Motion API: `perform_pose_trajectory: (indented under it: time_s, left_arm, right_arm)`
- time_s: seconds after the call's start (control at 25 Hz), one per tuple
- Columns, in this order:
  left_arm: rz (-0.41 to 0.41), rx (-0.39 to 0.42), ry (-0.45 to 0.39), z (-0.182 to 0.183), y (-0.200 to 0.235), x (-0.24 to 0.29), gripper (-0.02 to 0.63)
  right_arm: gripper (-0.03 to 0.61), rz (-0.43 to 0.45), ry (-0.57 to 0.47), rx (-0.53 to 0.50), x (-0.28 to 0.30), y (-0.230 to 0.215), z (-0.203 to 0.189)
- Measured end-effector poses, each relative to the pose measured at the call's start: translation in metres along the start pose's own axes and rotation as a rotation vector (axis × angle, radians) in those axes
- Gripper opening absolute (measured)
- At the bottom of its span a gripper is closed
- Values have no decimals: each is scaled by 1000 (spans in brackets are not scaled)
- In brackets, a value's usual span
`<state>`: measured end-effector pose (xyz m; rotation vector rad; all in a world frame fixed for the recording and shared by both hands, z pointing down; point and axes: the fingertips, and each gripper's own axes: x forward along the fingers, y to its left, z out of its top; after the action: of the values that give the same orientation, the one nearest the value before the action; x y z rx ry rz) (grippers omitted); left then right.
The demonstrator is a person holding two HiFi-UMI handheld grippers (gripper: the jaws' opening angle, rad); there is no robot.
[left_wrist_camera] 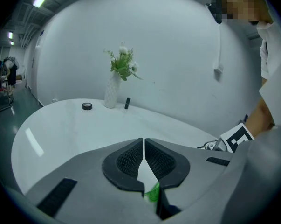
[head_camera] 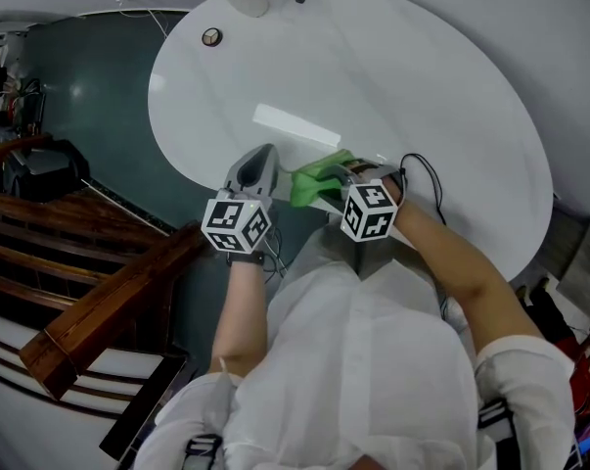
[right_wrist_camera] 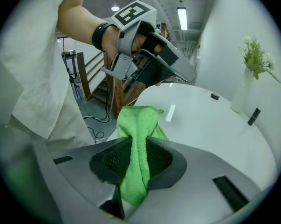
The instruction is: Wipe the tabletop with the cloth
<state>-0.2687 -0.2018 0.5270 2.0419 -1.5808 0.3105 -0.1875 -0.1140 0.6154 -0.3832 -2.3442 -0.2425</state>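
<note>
Plainly, the right claw (right_wrist_camera: pixel 136 148) is clamped on the green cloth (right_wrist_camera: pixel 139 118). The cloth is bunched into a rope between the jaws, its long axis running straight out along them and its free end past the tips. From the head camera that end points left, just beside the left claw (head_camera: pixel 260 164), whose jaws are together on nothing. Both sit at the near rim of the white counter (head_camera: pixel 422 116). The bare top lies beyond, so wiping likely means lowering the cloth and pushing it away.

I get cool, even light; a long fluorescent ceiling strip (right_wrist_camera: pixel 182 17) leaves a bright glare bar on the glossy white oval tabletop (head_camera: pixel 422 116). Both gripper views warp and darken at their edges.
</note>
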Motion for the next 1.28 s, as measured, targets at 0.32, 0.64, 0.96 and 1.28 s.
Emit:
perform_pose_trajectory:
  time_s: [0.32,0.64,0.96,1.28]
  left_arm:
    - [-87,45,16,4,-40,24,28]
    - [-178,104,41,10,-81,44,28]
    - [-274,152,65,10,-128,64,28]
    - [-373,203,88,1,-182,82,28]
  right_arm:
    - [77,-435,7,457,-61,-89,-63]
    - [77,-857,30,888,-133,-130,-130]
    - [77,-1016,37,1107,-208,-73,-204]
    - [77,-1177,79,1305,-284,19,-280]
